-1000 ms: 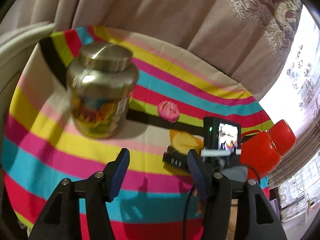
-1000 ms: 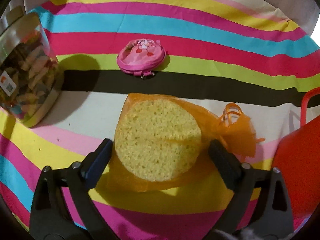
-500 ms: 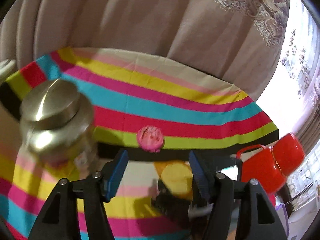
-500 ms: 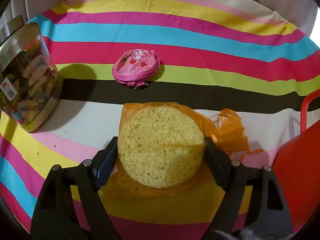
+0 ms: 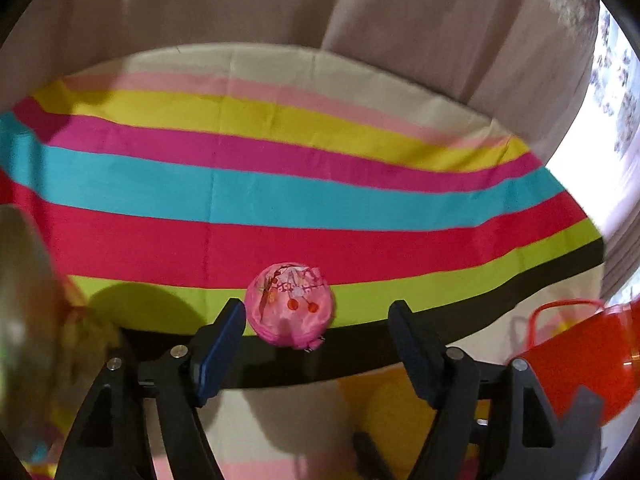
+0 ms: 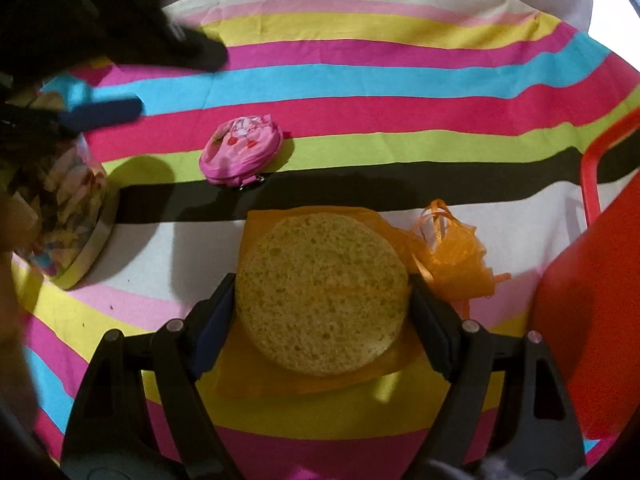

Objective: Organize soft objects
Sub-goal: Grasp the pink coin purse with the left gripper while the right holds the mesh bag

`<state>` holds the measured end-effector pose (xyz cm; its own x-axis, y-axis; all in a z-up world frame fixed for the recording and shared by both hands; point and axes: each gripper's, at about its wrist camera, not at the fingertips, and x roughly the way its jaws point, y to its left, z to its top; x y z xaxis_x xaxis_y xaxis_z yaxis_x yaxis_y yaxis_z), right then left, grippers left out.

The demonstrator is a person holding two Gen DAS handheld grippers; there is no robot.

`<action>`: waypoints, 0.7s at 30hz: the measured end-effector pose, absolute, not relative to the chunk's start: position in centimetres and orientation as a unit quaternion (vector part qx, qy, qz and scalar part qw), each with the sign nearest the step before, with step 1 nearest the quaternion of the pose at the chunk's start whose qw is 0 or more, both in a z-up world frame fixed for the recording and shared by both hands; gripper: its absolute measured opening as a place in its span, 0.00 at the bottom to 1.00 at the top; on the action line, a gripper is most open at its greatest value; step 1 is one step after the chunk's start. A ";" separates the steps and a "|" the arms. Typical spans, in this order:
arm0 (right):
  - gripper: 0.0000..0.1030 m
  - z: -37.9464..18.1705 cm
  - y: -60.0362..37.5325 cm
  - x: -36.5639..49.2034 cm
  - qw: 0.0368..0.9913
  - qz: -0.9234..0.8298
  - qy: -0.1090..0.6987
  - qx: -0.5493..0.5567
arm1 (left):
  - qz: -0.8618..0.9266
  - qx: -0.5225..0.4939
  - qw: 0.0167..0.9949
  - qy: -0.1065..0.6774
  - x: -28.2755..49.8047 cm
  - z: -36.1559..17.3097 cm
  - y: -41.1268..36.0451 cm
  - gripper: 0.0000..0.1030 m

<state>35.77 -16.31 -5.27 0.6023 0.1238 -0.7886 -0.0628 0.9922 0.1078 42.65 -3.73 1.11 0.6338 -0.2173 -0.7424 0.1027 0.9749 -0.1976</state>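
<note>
A round yellow sponge [image 6: 322, 292] in an orange mesh bag [image 6: 452, 246] lies on the striped cloth. My right gripper [image 6: 322, 300] is shut on the sponge, both pads pressing its sides. A small round pink pouch [image 6: 240, 150] lies beyond it on the green and black stripes. In the left wrist view the pink pouch [image 5: 289, 309] sits just ahead of my left gripper [image 5: 316, 344], which is open and empty above the cloth. The left gripper also shows blurred at the upper left of the right wrist view [image 6: 104, 114].
A clear jar [image 6: 60, 216] full of colourful pieces stands at the left; it is blurred in the left wrist view [image 5: 24, 312]. A red plastic basket [image 6: 592, 312] stands at the right, also in the left wrist view [image 5: 580, 356]. Beige curtains [image 5: 320, 8] hang behind the table.
My right gripper closed on the sponge. My left gripper swung right and forward, away from the jar, and now faces the pink pouch.
</note>
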 end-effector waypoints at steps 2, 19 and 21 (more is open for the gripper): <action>0.81 -5.3 -16.7 35.8 0.895 0.048 0.441 0.041 | -0.092 -0.054 0.898 0.427 43.7 -0.1 -4.0 0.74; 0.81 -5.3 -16.1 35.7 0.896 0.039 0.442 0.022 | -0.073 0.006 0.883 0.464 46.1 -4.7 -5.9 0.75; 0.81 -5.4 -16.1 35.7 0.896 0.038 0.442 0.021 | -0.071 0.007 0.883 0.464 46.2 -5.0 -5.9 0.74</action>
